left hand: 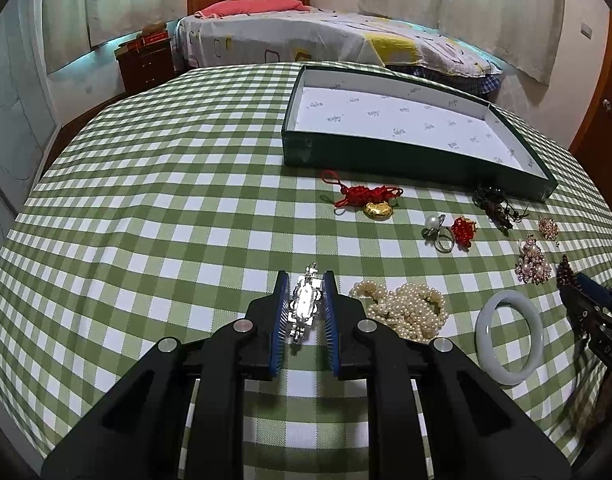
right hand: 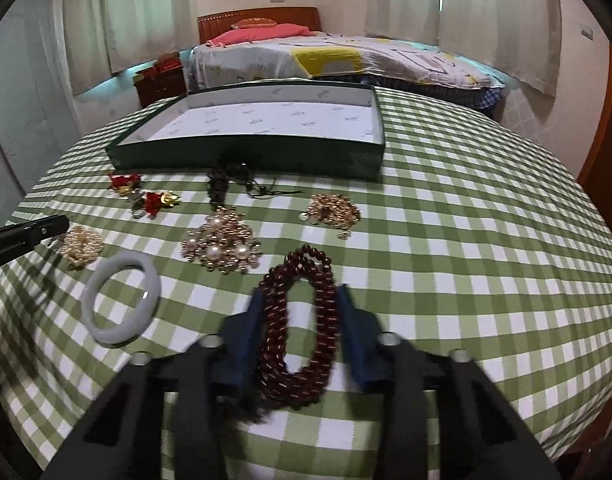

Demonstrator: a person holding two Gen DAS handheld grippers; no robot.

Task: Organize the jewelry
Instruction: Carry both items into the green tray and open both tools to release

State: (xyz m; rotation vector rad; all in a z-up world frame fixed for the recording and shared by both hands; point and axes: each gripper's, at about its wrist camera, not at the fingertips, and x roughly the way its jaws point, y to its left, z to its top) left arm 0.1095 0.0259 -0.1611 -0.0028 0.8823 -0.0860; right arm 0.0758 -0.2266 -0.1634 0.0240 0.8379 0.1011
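Note:
My left gripper (left hand: 305, 280) is shut on a silver rhinestone ornament (left hand: 304, 306), held between its blue pads above the green checked tablecloth. My right gripper (right hand: 300, 294) is open, its fingers on both sides of a dark red bead bracelet (right hand: 302, 328) that lies on the cloth. An empty dark green box (left hand: 410, 160) with a white printed lining stands at the far side; it also shows in the right wrist view (right hand: 250, 160). Other jewelry lies in front of it.
On the cloth lie a pearl necklace pile (left hand: 406, 308), a white jade bangle (left hand: 510, 338), a red knot with gold pendant (left hand: 370, 200), a pearl ring (left hand: 440, 232), a red bead flower (left hand: 464, 230), dark cords (left hand: 496, 204), pearl brooches (right hand: 222, 244), and gold beads (right hand: 334, 210). A bed stands behind the table.

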